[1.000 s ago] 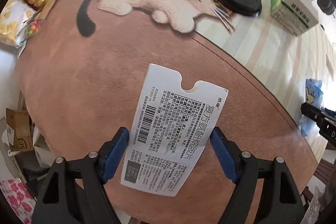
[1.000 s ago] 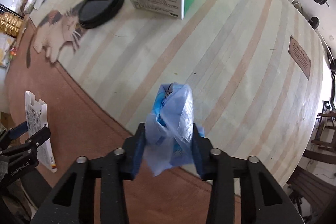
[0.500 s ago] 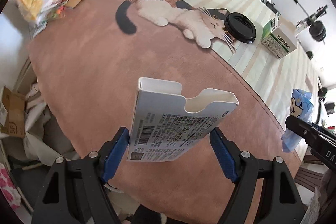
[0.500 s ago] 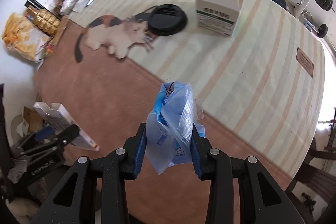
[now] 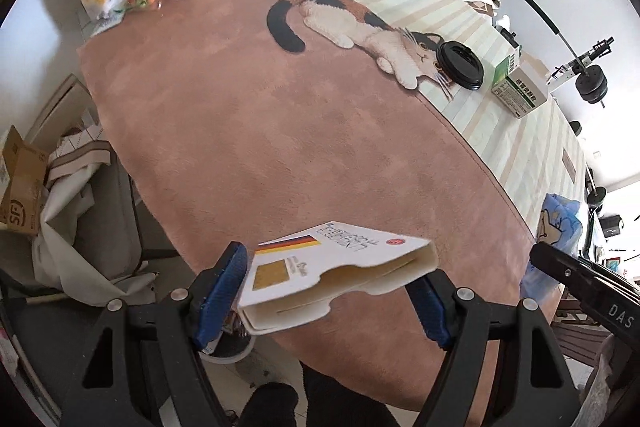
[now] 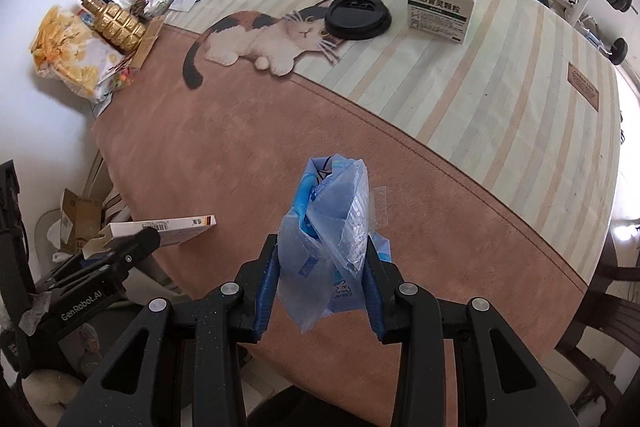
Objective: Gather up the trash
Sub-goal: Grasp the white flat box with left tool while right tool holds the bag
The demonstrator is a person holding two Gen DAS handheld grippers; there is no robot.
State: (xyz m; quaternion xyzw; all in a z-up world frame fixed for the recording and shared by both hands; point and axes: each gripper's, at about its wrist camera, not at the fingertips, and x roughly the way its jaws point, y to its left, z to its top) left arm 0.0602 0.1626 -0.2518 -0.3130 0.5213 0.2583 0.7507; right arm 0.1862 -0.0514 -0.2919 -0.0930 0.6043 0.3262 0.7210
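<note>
Left tongs [image 5: 328,297] grip flat carton [image 5: 340,279]; right tongs [image 6: 320,291] grip blue bag [image 6: 330,227].

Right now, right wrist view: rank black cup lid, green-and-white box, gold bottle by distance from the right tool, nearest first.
Right tool is shut on the blue plastic bag.
1. Black cup lid: ahead, on the printed cat's head.
2. Green-and-white box: just right of the lid, on the stripes.
3. Gold bottle: far left edge of the table.
Lid and box are close; the lid looks slightly nearer.
</note>
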